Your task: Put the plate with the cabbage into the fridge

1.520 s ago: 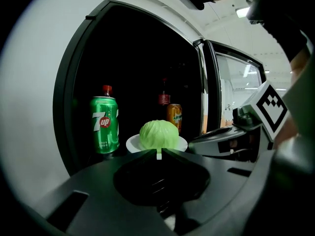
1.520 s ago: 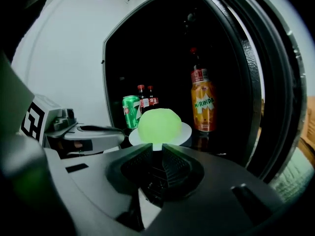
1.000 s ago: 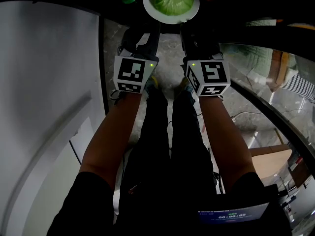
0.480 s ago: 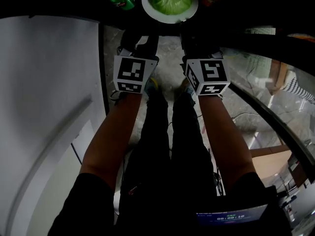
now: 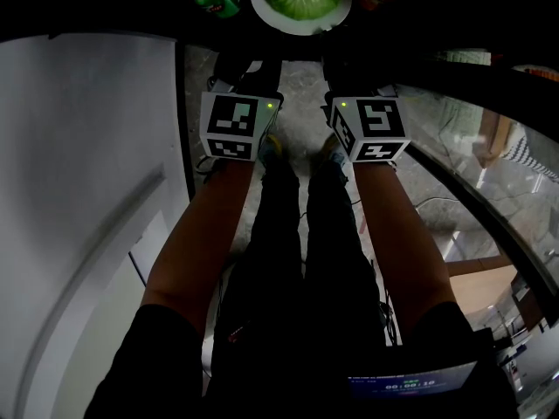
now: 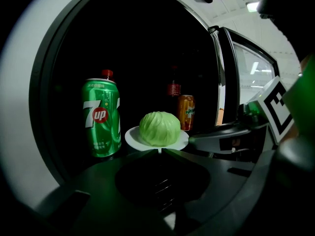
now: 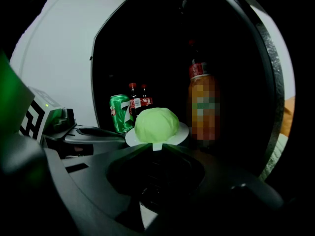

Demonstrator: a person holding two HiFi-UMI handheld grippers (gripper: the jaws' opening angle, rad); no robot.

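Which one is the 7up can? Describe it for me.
Look into the dark open fridge. Just left of the white plate holding the cabbage stands the 7up can, the only green drink; nearby are red-capped bottles and an orange drink.

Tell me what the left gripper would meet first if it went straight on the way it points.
The plate: its rim sits right at the tips of the left gripper, whose tongs look shut on it, with the cabbage just behind. The green can stands left of that line.
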